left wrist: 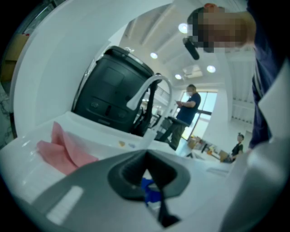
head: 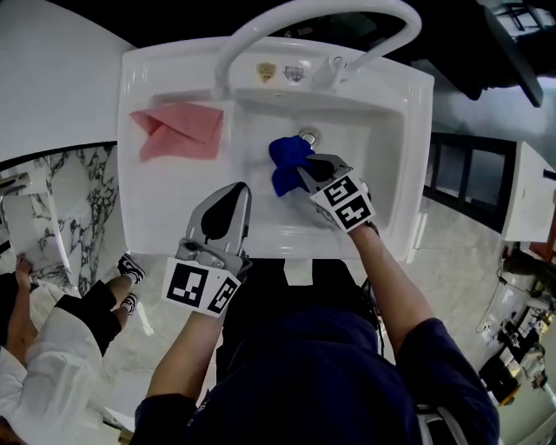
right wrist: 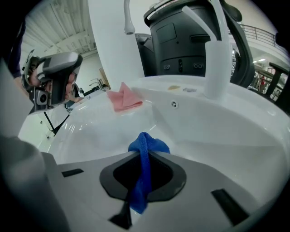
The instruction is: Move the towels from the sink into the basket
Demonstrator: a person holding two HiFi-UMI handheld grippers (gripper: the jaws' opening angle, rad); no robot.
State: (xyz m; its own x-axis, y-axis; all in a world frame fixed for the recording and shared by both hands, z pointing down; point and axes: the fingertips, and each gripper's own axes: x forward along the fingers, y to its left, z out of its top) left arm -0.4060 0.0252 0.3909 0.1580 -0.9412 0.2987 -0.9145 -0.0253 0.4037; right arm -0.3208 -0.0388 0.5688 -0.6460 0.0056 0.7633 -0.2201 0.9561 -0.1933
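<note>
A blue towel hangs bunched just above the basin of the white sink, near the drain. My right gripper is shut on it; in the right gripper view the blue towel runs pinched between the closed jaws of the right gripper. A pink towel lies folded on the sink's left ledge, and the pink towel also shows beyond the basin. My left gripper hovers over the sink's front rim, jaws together and empty. No basket is in view.
A white arched tap spans the back of the sink. A large black machine stands behind it. A person crouches on the marble floor at the left, and people stand far off.
</note>
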